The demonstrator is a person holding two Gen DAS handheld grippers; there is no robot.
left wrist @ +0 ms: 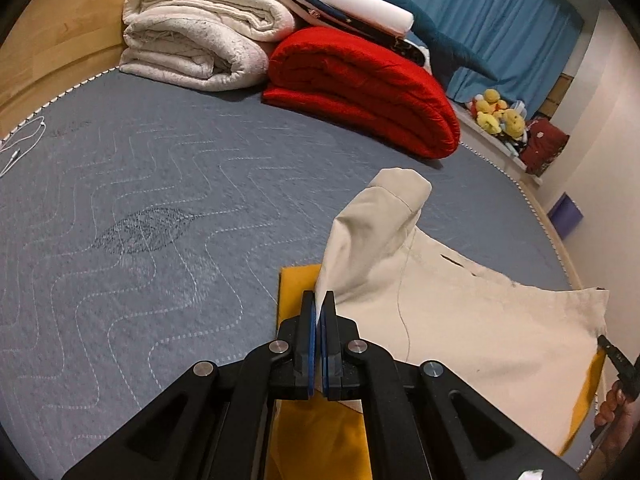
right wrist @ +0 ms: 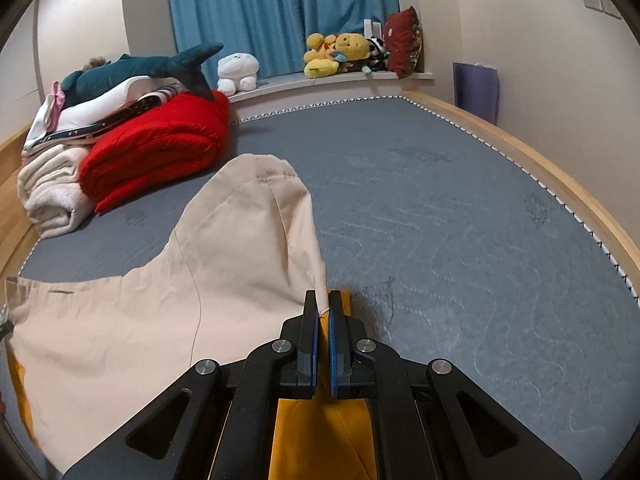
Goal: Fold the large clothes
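The beige garment (left wrist: 460, 320) lies on the bed (left wrist: 140, 200) over a yellow cloth (left wrist: 298, 292), one edge raised. The left gripper (left wrist: 319, 304) and right gripper (right wrist: 323, 304) each pinch a corner, jaws pressed together on fabric. The fold looks just begun; next, that edge probably has to be carried across evenly, both corners level.

R gripper (right wrist: 323, 300) clamped on beige garment (right wrist: 160, 300) edge, lifted over yellow cloth (right wrist: 320, 440), grey mattress (right wrist: 460, 220).
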